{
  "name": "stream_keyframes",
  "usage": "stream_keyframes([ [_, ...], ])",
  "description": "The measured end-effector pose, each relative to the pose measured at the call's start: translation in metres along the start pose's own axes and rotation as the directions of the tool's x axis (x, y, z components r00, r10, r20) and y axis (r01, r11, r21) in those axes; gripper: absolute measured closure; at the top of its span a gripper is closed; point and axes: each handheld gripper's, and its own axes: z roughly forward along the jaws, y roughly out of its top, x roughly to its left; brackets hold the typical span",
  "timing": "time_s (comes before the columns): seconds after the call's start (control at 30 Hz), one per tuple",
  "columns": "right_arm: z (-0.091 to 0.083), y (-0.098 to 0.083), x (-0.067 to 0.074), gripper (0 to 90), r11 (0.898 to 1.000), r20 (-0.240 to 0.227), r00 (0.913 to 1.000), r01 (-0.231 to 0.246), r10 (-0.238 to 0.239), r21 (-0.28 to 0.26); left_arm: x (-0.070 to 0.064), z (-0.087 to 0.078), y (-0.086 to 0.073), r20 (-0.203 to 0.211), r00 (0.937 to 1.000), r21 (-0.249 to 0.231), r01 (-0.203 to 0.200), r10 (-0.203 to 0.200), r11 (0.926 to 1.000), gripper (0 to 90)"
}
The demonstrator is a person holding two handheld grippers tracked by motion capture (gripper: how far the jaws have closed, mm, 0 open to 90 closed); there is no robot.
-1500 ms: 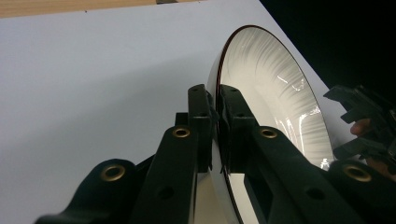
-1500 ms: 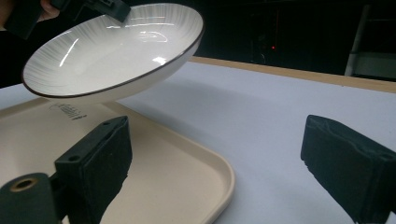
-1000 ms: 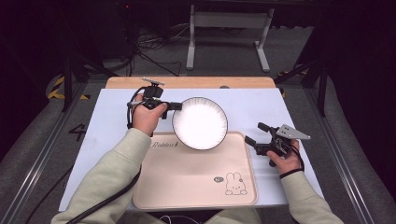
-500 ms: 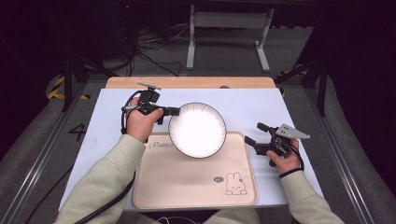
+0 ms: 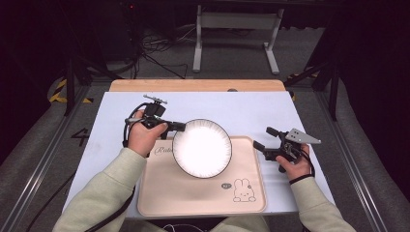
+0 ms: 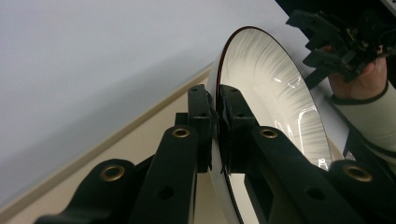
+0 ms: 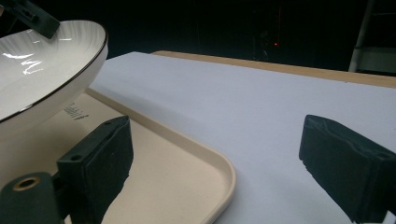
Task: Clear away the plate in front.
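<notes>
One plate (image 5: 202,148), white with a dark rim, hangs over the beige tray (image 5: 203,200), left gripper (image 6: 215,122) jaws clamped on its edge. Right gripper (image 5: 261,140) waits with jaws apart. Likely placing: level it, lower gently, then release.

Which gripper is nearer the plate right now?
Left. The left gripper is clamped on the plate rim at its left edge, holding it over the tray. The right gripper sits open off the plate's right side, by the tray's right edge, not touching it.
</notes>
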Motion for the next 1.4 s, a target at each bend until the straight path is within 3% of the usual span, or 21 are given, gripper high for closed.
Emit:
stream_keyframes([
  [0.5,0.000,0.000,0.000,10.2,1.000,0.002,1.0000,0.001,-0.001,0.002,0.003,0.005,-0.022,0.024,0.9997,0.073,-0.005,0.003,0.9974,83.9],
  [0.93,0.000,0.000,0.000,10.3,1.000,0.002,1.0000,0.001,-0.001,0.002,0.005,0.016,-0.030,0.054,0.9985,0.108,-0.014,0.008,0.9941,83.9],
  [1.4,0.000,0.000,0.000,10.3,1.000,0.001,1.0000,0.003,-0.003,0.003,0.010,0.024,-0.036,0.051,0.9987,0.136,-0.009,0.002,0.9907,83.8],
])
